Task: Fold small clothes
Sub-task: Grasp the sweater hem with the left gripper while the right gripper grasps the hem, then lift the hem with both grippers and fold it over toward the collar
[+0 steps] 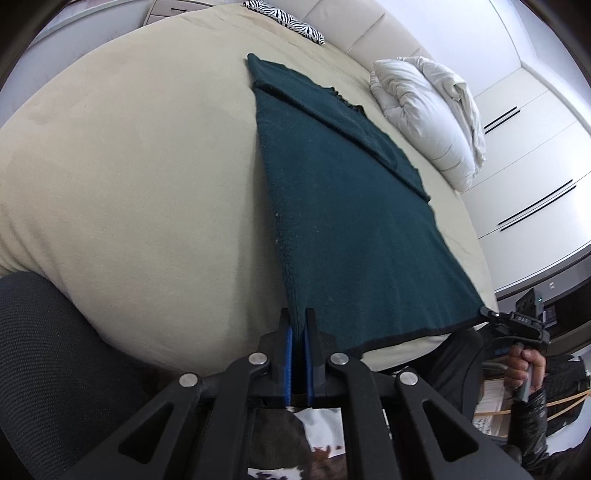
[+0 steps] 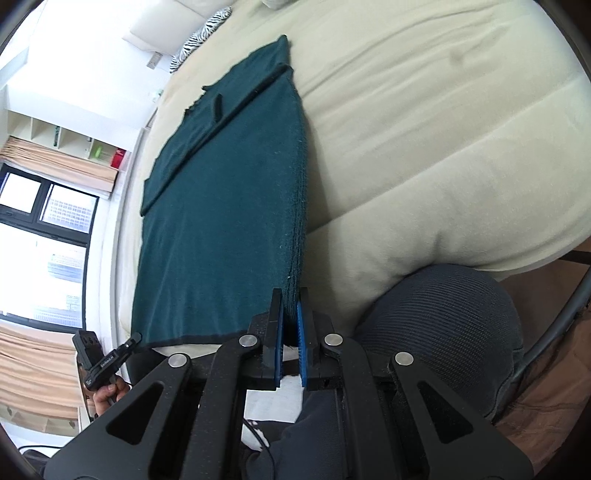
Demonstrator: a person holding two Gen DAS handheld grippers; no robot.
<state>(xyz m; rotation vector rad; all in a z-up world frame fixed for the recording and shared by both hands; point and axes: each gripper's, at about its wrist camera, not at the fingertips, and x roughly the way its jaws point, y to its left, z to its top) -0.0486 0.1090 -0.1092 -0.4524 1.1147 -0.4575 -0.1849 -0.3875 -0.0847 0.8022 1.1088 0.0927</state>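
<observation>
A dark green knitted garment (image 1: 343, 206) lies flat on the beige bed (image 1: 129, 184), a sleeve folded across its far part. My left gripper (image 1: 298, 317) is shut on the garment's near left corner at the hem. In the left wrist view my right gripper (image 1: 491, 315) pinches the other hem corner. In the right wrist view my right gripper (image 2: 290, 299) is shut on the near corner of the garment (image 2: 229, 192), and my left gripper (image 2: 135, 338) holds the opposite corner. The hem hangs stretched between both grippers at the bed's near edge.
A white crumpled duvet (image 1: 432, 110) lies on the bed to the garment's right. A zebra-print pillow (image 1: 288, 18) sits at the headboard. A black mesh chair (image 2: 443, 332) stands by the bed's near edge. White wardrobe doors (image 1: 535, 166) line the right side; a window (image 2: 44, 221) is on the left.
</observation>
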